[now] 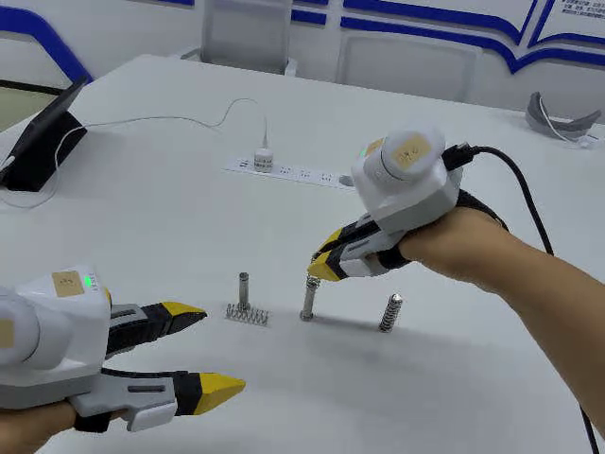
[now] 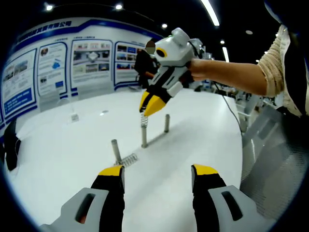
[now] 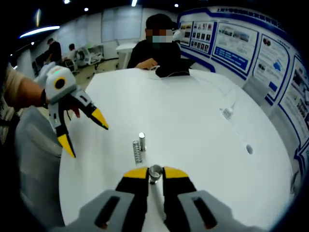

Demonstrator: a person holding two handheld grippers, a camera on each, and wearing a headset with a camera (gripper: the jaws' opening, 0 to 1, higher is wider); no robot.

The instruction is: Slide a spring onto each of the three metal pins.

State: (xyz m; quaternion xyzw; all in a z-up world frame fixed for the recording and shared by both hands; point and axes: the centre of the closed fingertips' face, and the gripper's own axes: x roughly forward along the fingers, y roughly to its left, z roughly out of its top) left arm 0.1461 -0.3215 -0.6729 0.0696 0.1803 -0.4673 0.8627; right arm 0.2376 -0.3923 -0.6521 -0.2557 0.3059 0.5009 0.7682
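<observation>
- Wide white table top (image 1: 142, 208): bearing the items below.
- Long white power strip (image 1: 293, 174): lying flat toward the far side of the table.
- Small white plug adapter (image 1: 264, 161): sitting in the strip's left end.
- Thin white cable (image 1: 161, 119): trailing away leftward across the table.
- Black tilted flat screen (image 1: 43, 132): leaning at the left edge.
- Grey curved band (image 1: 546, 121): lying near the far right edge.
- Two grey-backed chairs (image 1: 246, 33): standing behind the table.
- Person in dark clothes (image 3: 154, 53): sitting at the far end.
- Blue-and-white wall posters (image 2: 91, 58): hanging in a row.
</observation>
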